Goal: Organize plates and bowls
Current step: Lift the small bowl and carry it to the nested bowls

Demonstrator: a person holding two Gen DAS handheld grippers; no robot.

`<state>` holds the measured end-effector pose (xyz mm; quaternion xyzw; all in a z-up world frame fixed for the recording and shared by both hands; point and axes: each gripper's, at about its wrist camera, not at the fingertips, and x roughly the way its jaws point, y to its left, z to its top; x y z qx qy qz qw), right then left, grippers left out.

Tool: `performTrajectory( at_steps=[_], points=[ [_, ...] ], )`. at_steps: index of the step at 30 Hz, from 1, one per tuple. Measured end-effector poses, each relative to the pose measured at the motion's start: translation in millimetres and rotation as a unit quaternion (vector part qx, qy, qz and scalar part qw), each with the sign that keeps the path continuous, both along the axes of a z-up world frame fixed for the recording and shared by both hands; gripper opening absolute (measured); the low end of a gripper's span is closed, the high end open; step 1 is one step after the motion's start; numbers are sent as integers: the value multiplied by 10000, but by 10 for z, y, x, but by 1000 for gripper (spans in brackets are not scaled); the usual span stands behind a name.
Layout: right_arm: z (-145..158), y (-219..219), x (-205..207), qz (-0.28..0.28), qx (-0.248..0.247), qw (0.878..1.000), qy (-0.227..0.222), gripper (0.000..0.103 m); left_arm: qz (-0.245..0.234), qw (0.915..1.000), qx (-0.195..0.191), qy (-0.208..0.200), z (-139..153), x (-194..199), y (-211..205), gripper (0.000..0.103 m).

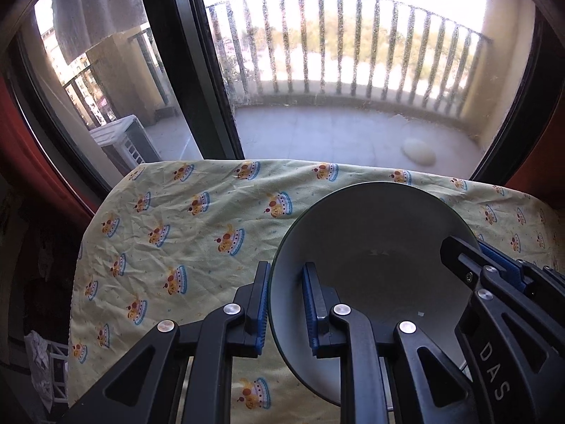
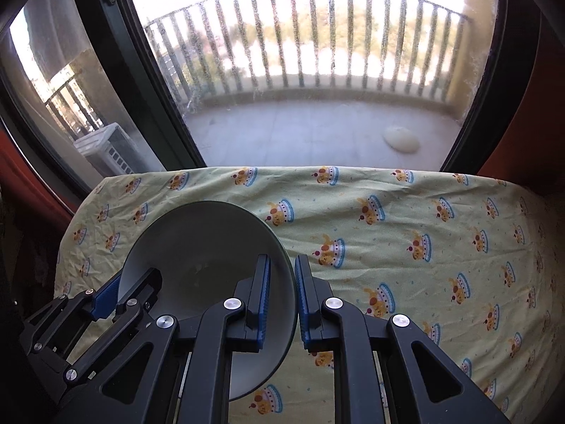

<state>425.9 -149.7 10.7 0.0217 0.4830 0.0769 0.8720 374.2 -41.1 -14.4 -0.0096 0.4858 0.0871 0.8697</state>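
I hold the bowl (image 1: 370,268) between my tools: left tool (image 1: 284,304) clamps its left rim, right tool (image 2: 282,296) its right rim, above the tabletop (image 2: 406,219).

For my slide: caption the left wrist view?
Both grippers clamp opposite rims of a grey-green ceramic bowl above a cartoon-print tablecloth.

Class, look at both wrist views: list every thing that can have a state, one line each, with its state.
bowl: empty, upright-tilted, gripped at opposite sides of its rim by both grippers
left gripper: shut on the bowl's rim
right gripper: shut on the bowl's rim
tablecloth: spread over the table, wrinkled
glass door: appears closed, glass dusty
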Motion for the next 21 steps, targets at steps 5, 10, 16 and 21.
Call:
performTrajectory(
  at_steps=[5,10,16,21],
  points=[
    [194,-6,-208,-49,-43,9999,-129,18,-29,9999,-76,-117,133,-196,9,15],
    [301,7,-436,-39,-125,9997,-195,18,-99,9997,-100,-209,205,-417,-8,15],
    [417,14,-732,-82,-215,9994,-257,18,-138,9993,-227,-262,299,-677,3,15],
    [516,15,-1008,-216,-227,9989,-352,18,-305,9986,-261,-345,387,-900,14,15]
  ],
)
